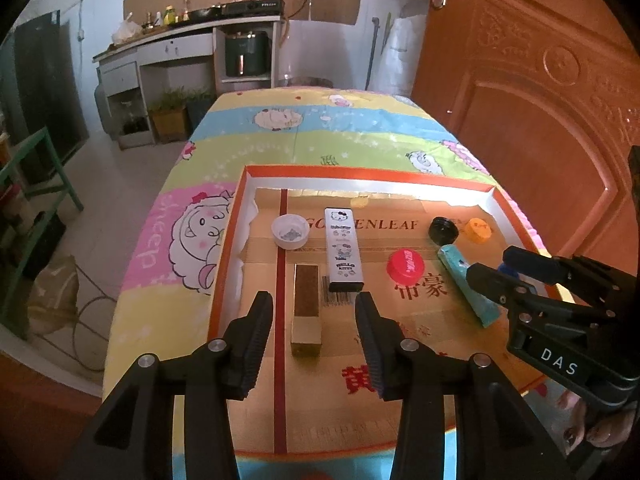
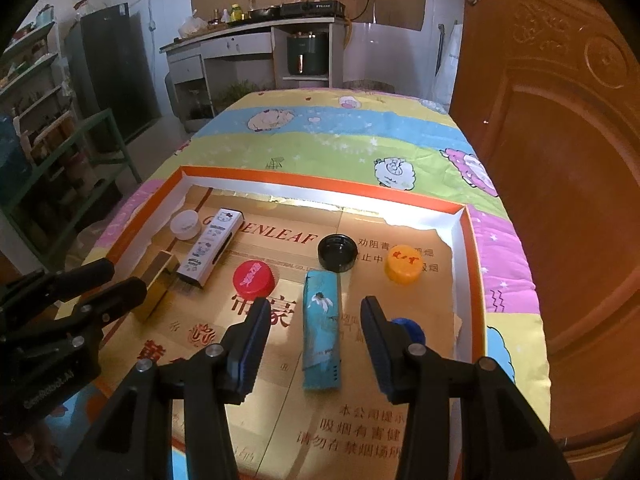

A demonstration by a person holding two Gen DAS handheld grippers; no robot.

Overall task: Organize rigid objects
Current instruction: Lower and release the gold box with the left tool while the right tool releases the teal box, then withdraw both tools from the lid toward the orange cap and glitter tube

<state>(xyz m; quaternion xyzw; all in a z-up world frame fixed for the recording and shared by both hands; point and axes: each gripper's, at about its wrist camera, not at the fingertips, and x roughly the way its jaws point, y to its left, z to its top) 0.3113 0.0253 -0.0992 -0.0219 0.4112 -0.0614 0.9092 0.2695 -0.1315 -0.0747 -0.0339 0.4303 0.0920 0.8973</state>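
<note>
The shallow orange-rimmed cardboard tray (image 1: 400, 178) lay on the sheep-print cloth (image 1: 320, 128) and held every piece.

Far left in the tray sat the white plastic cap (image 1: 291, 231), open side up, just beside the long white cartoon-printed tin (image 1: 342, 249). Nearer the camera lay the gold rectangular block (image 1: 306, 309), lengthwise between the spread fingers of the left gripper (image 1: 315, 326); its pads stood clear of the block on both sides, nothing clamped.

Mid-tray: red screw cap (image 2: 254, 277), black round lid (image 2: 338, 252), orange cap (image 2: 404, 263), well apart from each other.

The teal soft tube (image 2: 322, 329) lay flat, long axis toward the camera, between the parted fingers of the right gripper (image 2: 315, 340), untouched. A blue cap (image 2: 412, 328) showed partly behind the right finger.

Judgement: both pieces looked set down; the grippers were best lifted straight, jaws wide, to avoid nudging block or tube out of line.
</note>
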